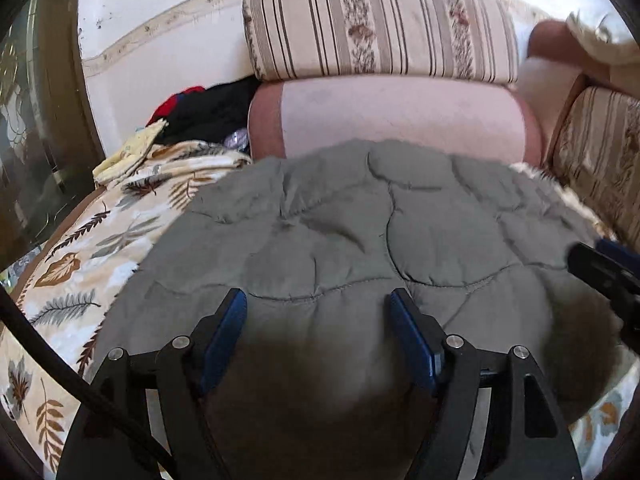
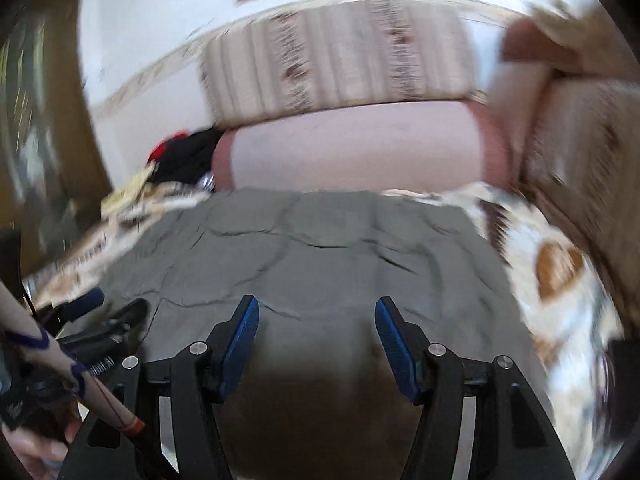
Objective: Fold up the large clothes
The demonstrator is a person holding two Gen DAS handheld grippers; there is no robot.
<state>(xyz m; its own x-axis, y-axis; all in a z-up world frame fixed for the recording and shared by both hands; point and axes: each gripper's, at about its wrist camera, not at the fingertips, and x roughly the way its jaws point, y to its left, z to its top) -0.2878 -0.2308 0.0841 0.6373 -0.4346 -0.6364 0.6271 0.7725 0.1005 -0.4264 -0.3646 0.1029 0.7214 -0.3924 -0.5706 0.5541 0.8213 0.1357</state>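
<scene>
Grey quilted garment: lies spread flat on a leaf-print bedspread, before a pink cushion, presumably laid out for folding. Left gripper and right gripper: jaws released, empty, hovering above its near edge. Writing: none legible.

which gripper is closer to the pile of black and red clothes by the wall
Left. The black and red clothes lie at the far left. The left gripper hovers over the grey quilted garment's left part; the right gripper is further right, jaws open.
</scene>
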